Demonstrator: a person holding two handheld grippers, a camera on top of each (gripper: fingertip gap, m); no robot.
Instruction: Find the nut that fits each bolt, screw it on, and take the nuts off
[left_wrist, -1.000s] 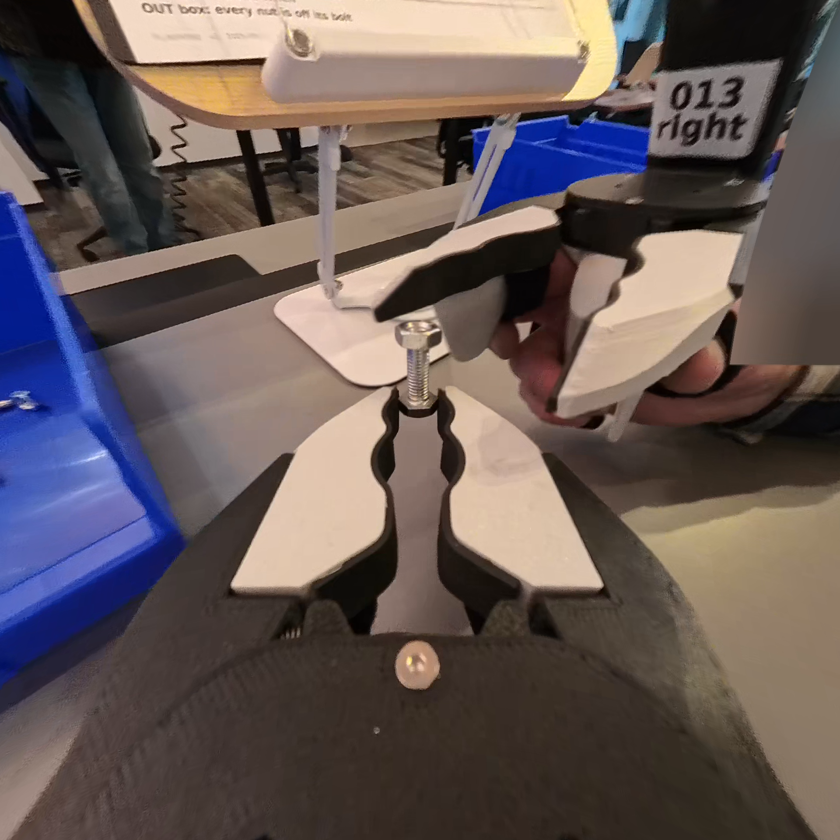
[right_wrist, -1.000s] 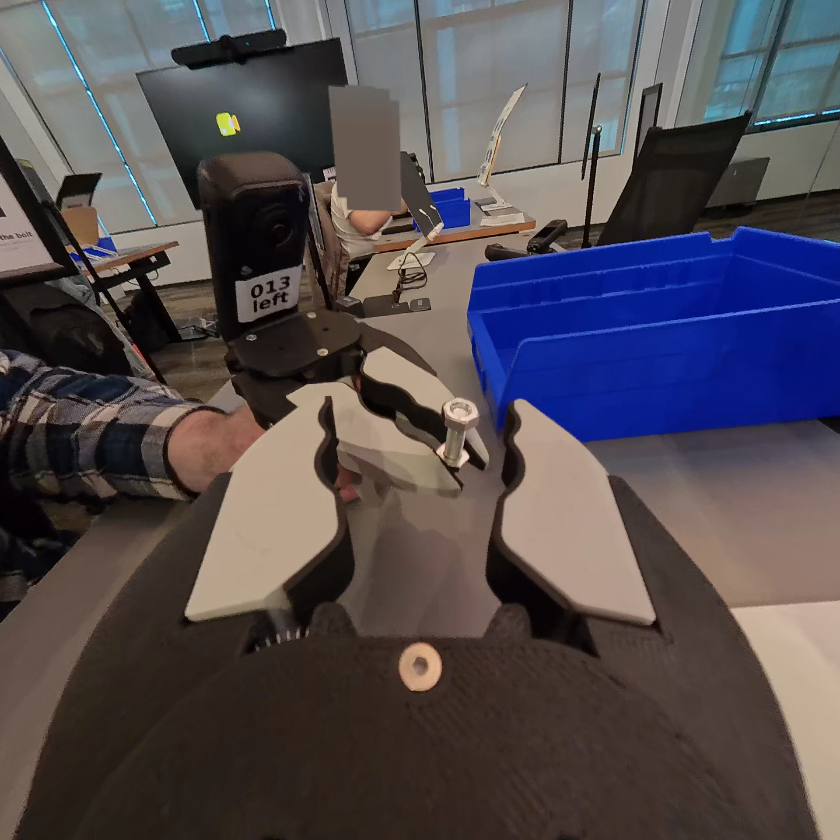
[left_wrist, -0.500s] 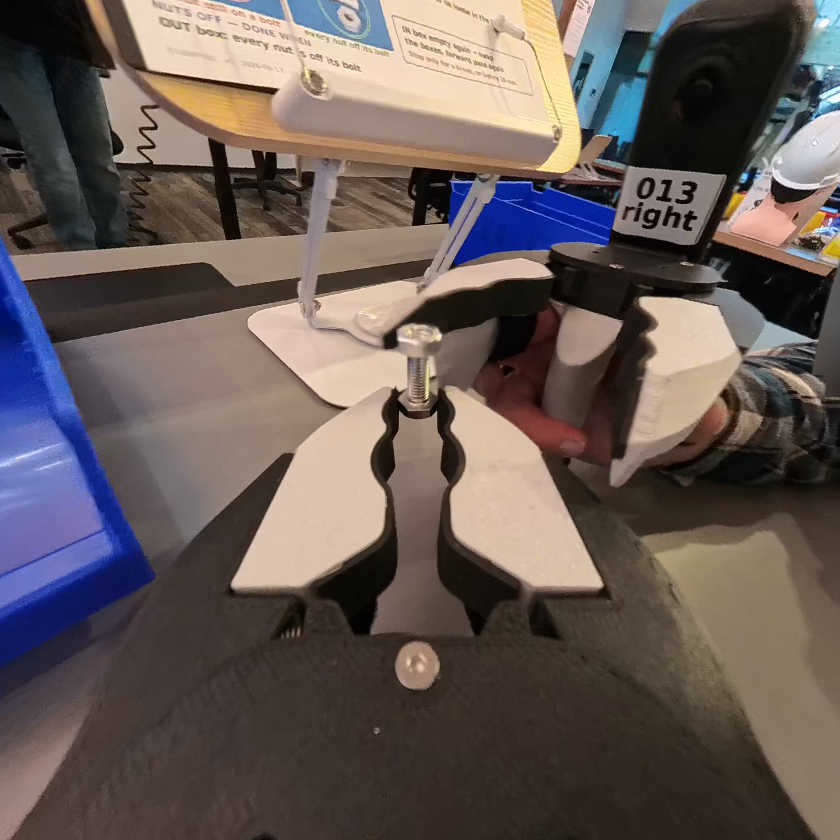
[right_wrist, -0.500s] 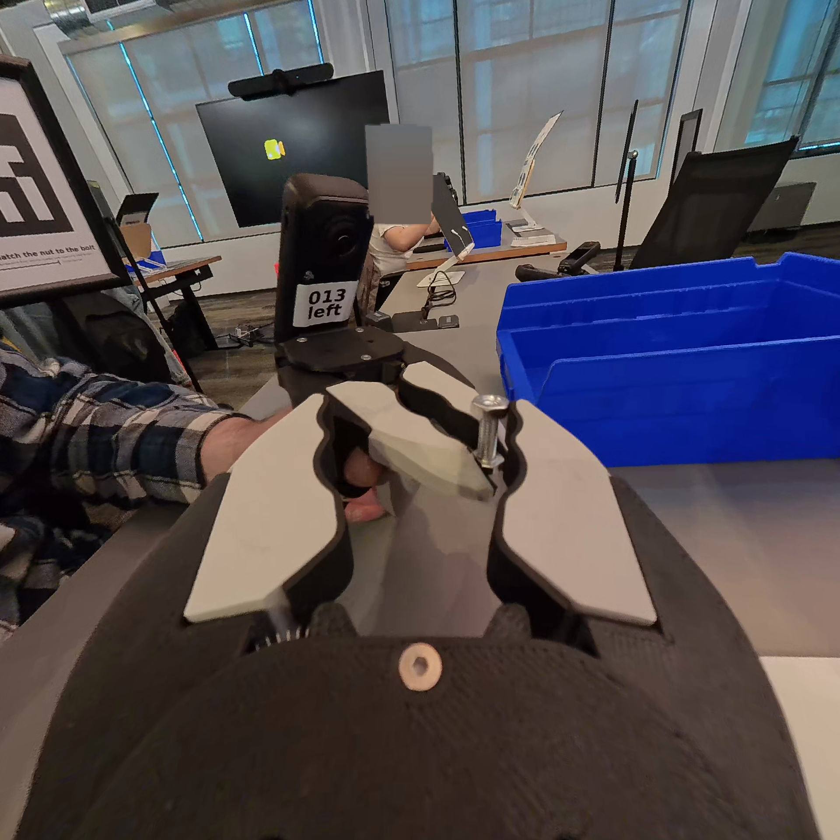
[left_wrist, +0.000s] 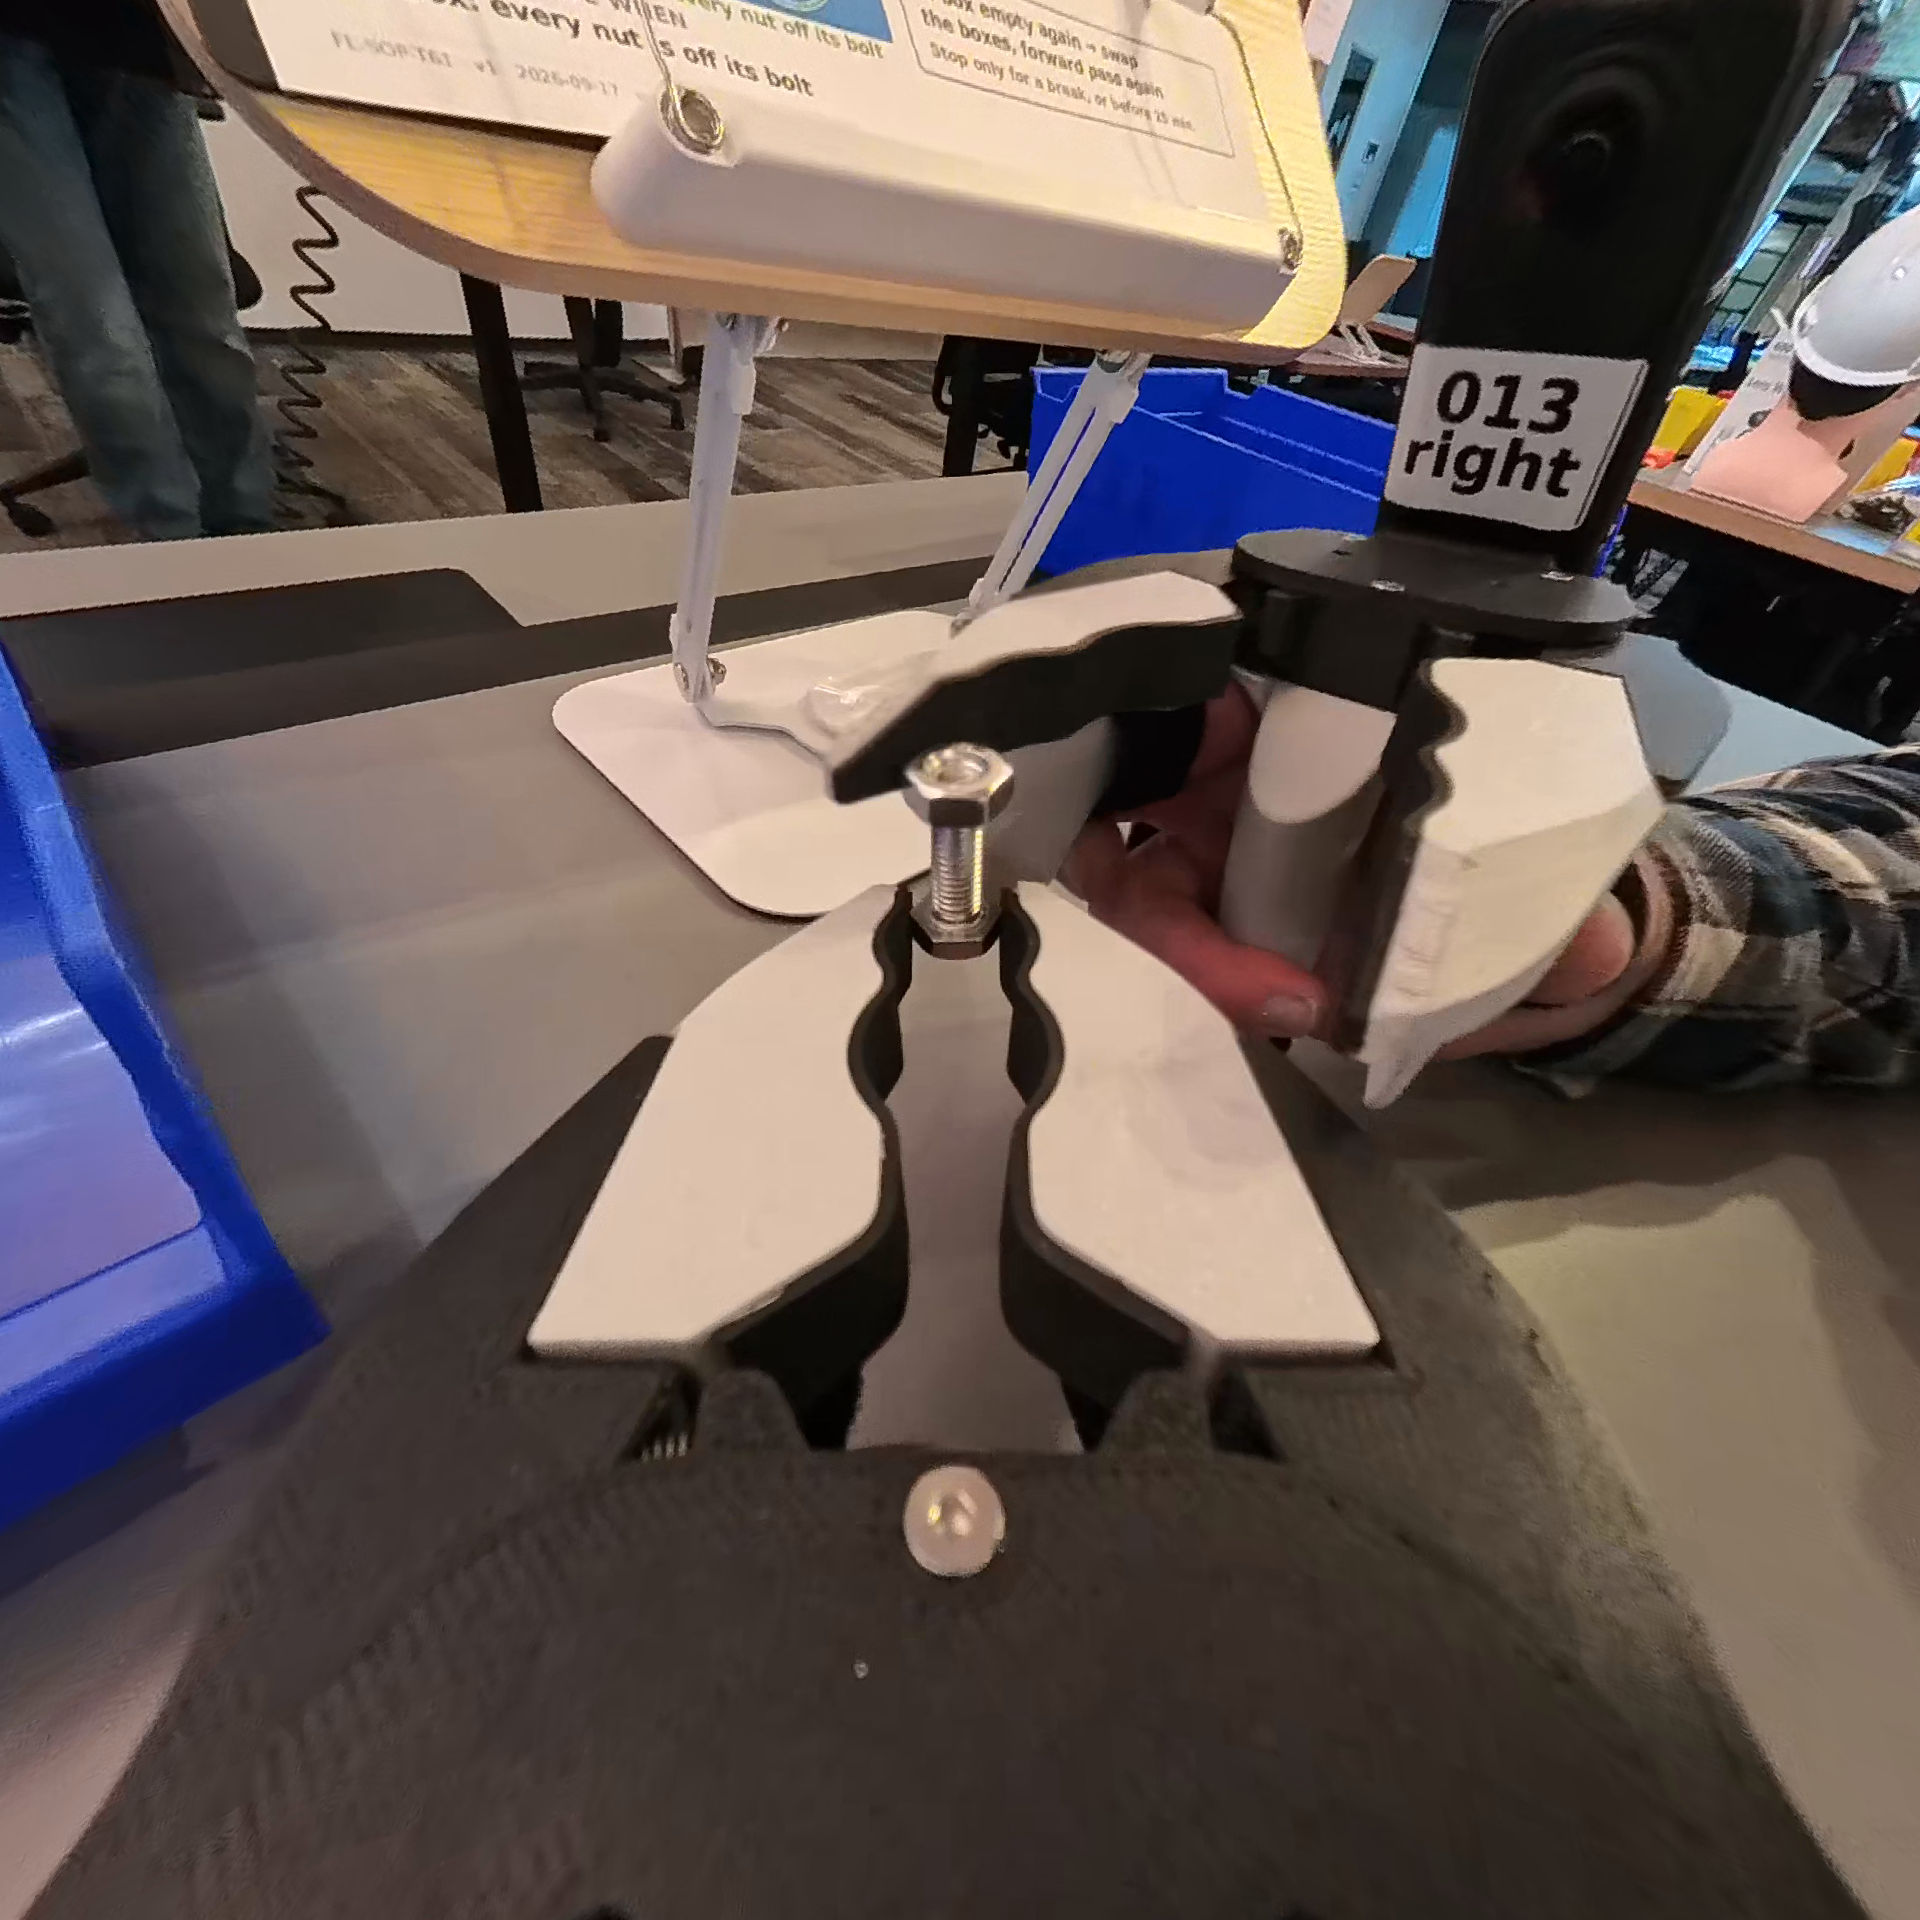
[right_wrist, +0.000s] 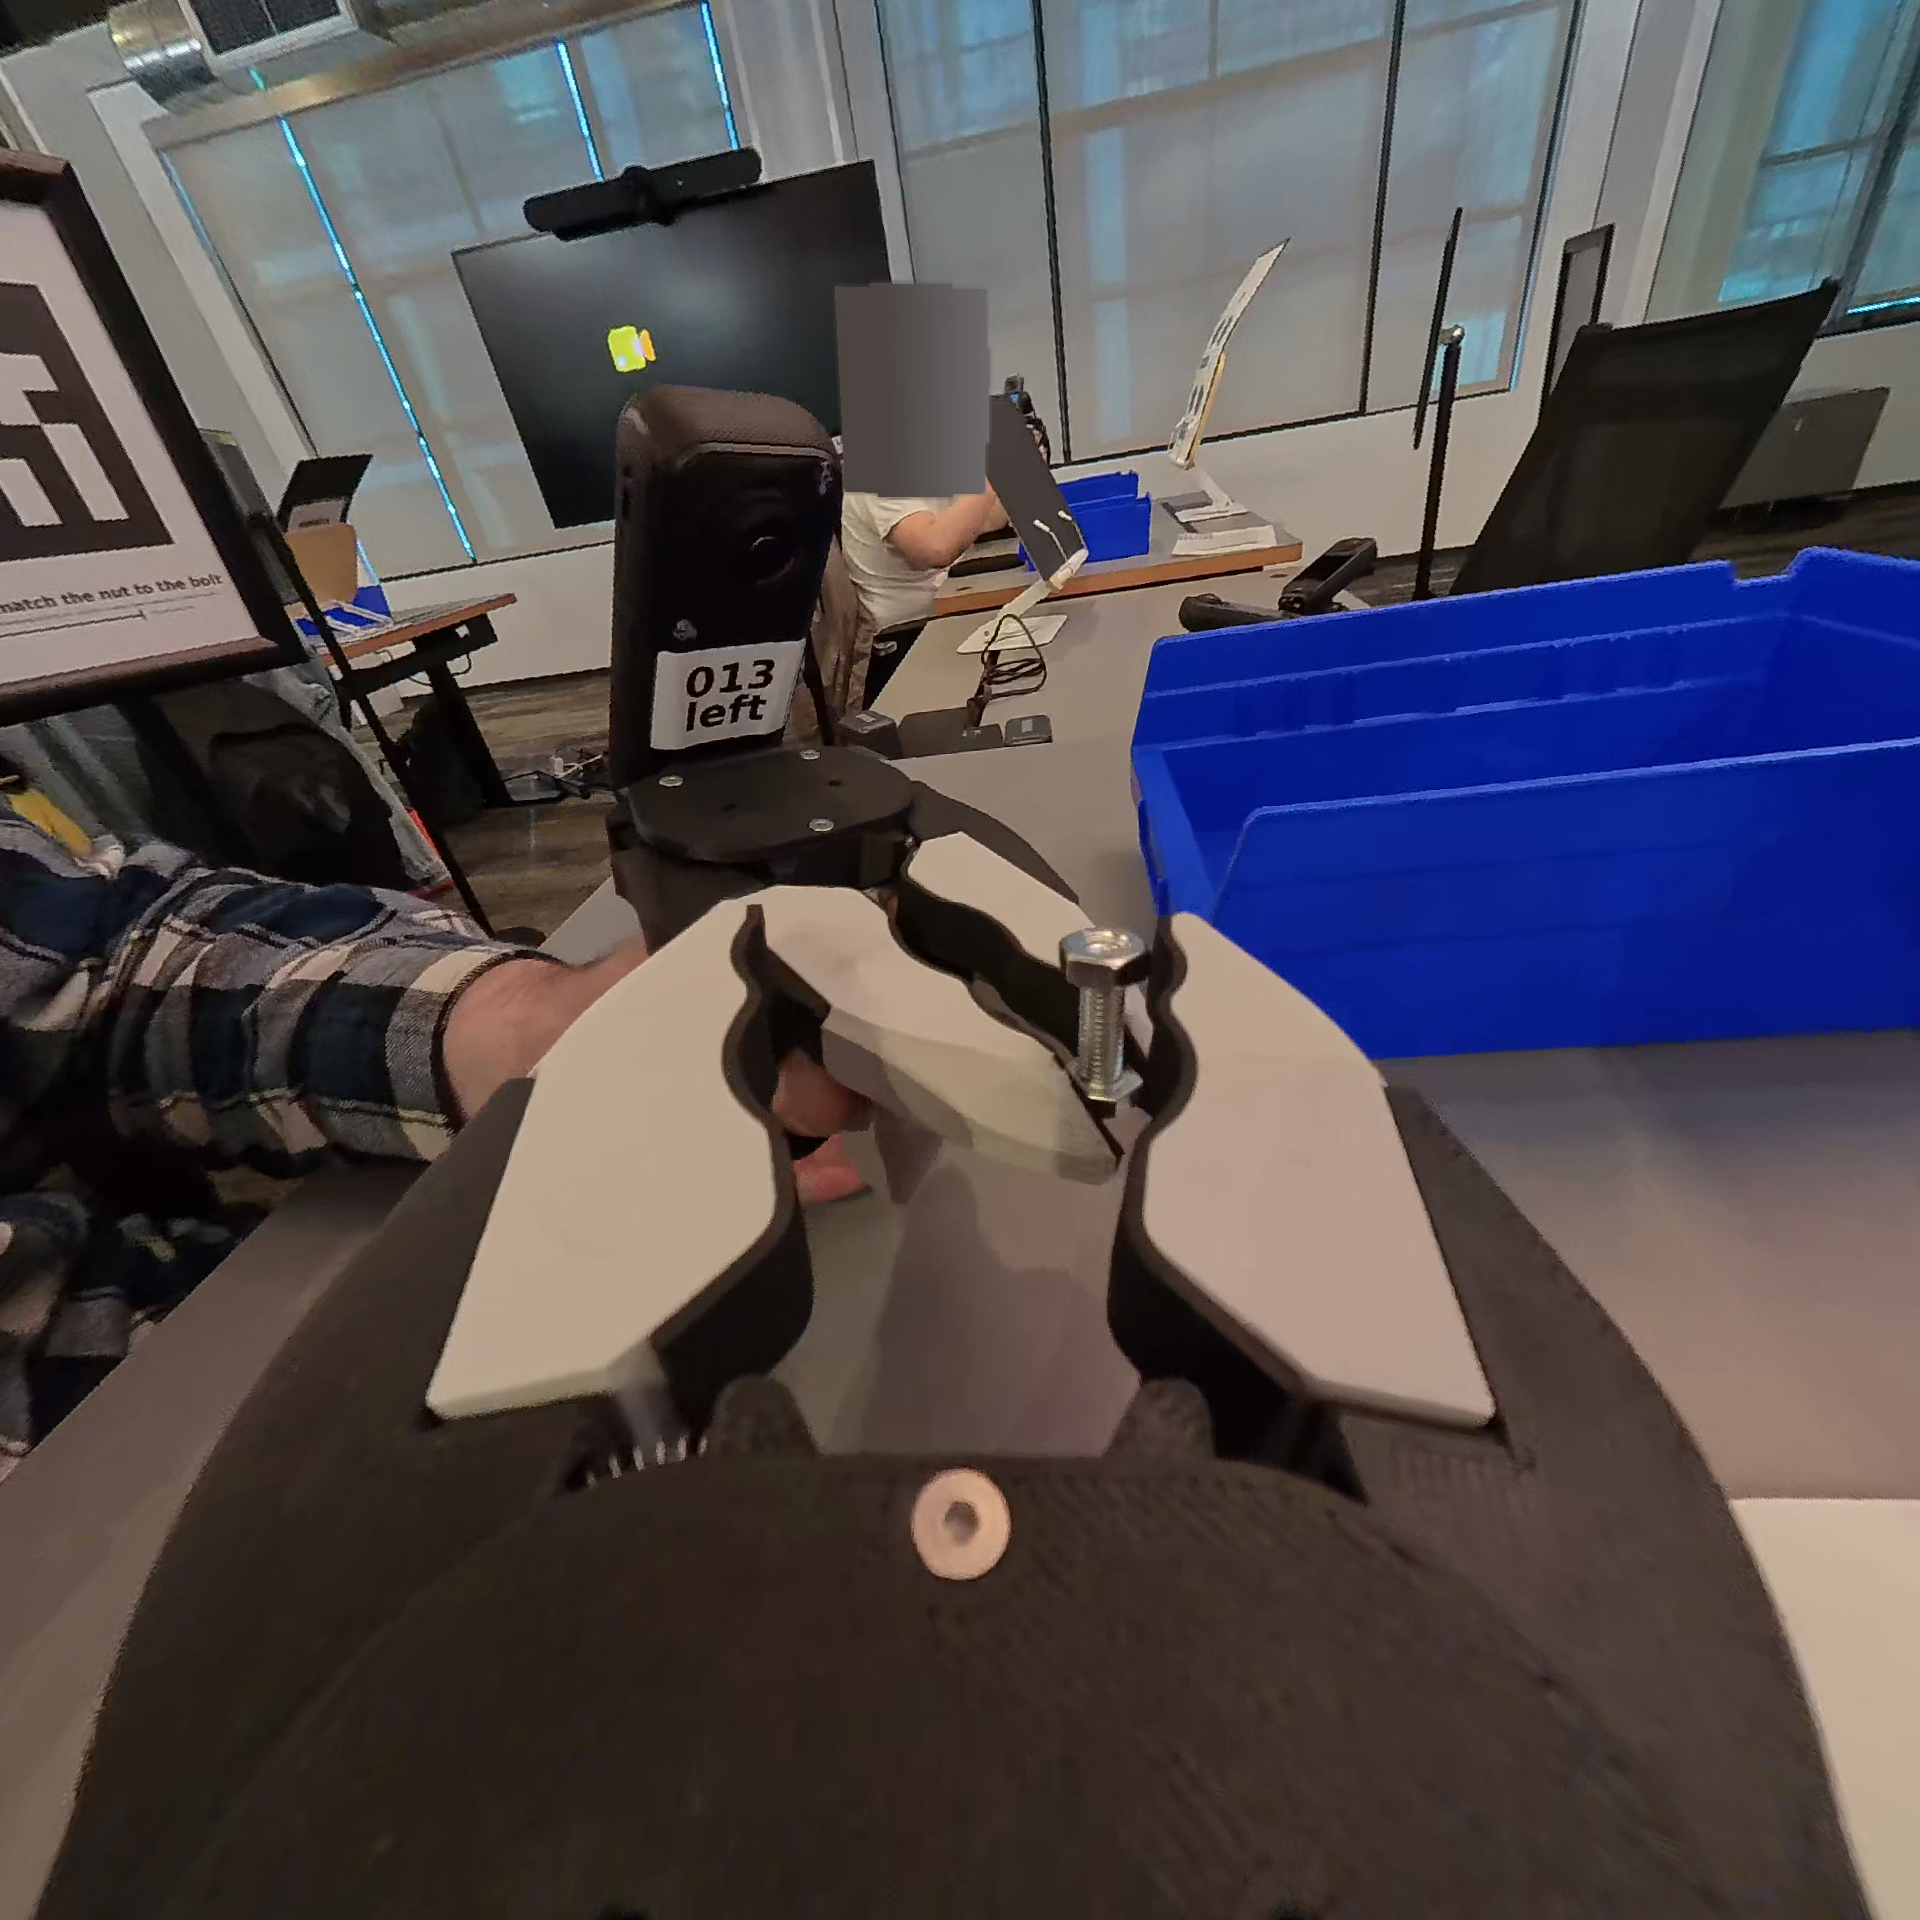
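Left hand-held gripper (left_wrist: 958, 925) is seen pinching a steel nut (left_wrist: 956, 938) between its two fingertips, the pads pressed against the nut's flats. A silver hex bolt (left_wrist: 958, 831) is threaded into that nut and is held upright, head uppermost, above the grey bench (left_wrist: 343, 935). From the right wrist view the same bolt (right_wrist: 1101, 1003) is seen standing at the tips of the left hand-held gripper, just beside the inner edge of the right-hand finger (right_wrist: 1278, 1143) of the right hand-held gripper (right_wrist: 961, 1013); whether that finger touches the bolt cannot be told. The right hand-held gripper (left_wrist: 1122, 883) is spread wide, with nothing clamped between its pads, and one of its fingers is seen just behind the bolt head. A hand in a plaid sleeve (left_wrist: 1787, 914) is seen on its handle. A blue bin (right_wrist: 1558, 810) is set on the bench beyond the bolt, and another blue bin (left_wrist: 94, 1195) lies at the left. A white stand base (left_wrist: 665, 758) carrying an instruction board (left_wrist: 790, 135) rests behind the bolt
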